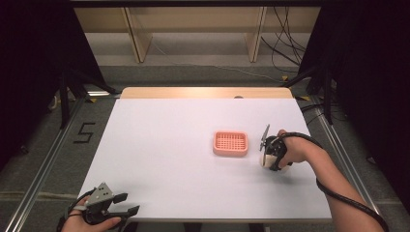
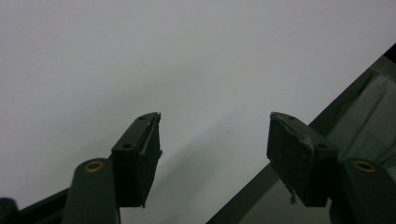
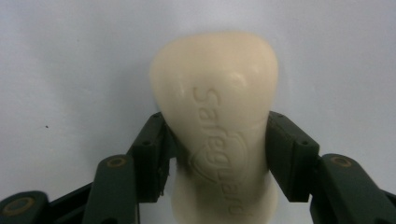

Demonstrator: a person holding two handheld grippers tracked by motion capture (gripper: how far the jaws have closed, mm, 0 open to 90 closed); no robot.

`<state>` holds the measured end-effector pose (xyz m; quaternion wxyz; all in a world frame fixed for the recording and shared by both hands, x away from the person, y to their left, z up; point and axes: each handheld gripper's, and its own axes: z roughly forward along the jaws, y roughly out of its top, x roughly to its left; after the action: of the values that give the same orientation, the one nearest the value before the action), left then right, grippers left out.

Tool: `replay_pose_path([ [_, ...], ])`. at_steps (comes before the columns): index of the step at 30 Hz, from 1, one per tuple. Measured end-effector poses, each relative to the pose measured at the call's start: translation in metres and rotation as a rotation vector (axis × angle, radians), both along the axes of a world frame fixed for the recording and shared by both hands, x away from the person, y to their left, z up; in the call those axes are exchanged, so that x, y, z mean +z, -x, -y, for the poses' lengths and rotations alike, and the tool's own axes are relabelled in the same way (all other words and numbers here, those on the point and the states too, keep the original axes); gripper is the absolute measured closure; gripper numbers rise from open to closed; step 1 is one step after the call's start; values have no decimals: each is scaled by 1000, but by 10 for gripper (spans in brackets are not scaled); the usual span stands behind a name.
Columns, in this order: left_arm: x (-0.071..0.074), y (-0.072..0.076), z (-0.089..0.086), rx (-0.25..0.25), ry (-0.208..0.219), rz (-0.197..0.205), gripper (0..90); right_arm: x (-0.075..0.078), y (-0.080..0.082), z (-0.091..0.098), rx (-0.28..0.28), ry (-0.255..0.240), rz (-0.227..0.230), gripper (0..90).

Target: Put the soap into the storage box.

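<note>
The right tool (image 3: 217, 158) has its jaws clamped on the cream soap bar (image 3: 217, 116), on the white counter (image 1: 159, 145) just right of the pink soap dish (image 1: 231, 143). The bar looks hard, smooth and likely slippery, so gripping its narrow waist seems wise. The left tool (image 2: 215, 149) rests open and empty at the counter's near corner.

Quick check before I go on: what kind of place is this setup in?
Probably a lab recording station, not a home. A white table stands between black curtains on a metal frame, with loose cables on the floor behind. On it: a pink soap dish and a soap bar.
</note>
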<state>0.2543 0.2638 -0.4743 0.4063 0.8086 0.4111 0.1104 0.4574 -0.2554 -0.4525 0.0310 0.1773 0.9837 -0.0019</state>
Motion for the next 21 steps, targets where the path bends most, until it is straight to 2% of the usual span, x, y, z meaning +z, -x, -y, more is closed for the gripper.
replay_pose_path([
  [4,0,0,-1,-9,-12,9,345,1,0,0,-31,-1,-19,493],
  [10,1,0,-1,-10,-14,10,345,0,-1,2,-54,-10,-16,491],
  [11,1,-2,-3,-24,-46,24,345,0,-1,2,-55,-10,-17,491],
  [13,1,-2,-3,-26,-50,25,345,0,-1,2,-55,-10,-17,490],
  [19,1,-2,-3,-27,-51,27,345,-1,-1,2,-92,-12,-14,464],
  [20,1,0,-2,-22,-33,10,345,-1,-1,3,-104,-14,-13,465],
  [21,1,0,-2,-19,-29,9,345,-1,-1,2,-118,-9,-16,467],
])
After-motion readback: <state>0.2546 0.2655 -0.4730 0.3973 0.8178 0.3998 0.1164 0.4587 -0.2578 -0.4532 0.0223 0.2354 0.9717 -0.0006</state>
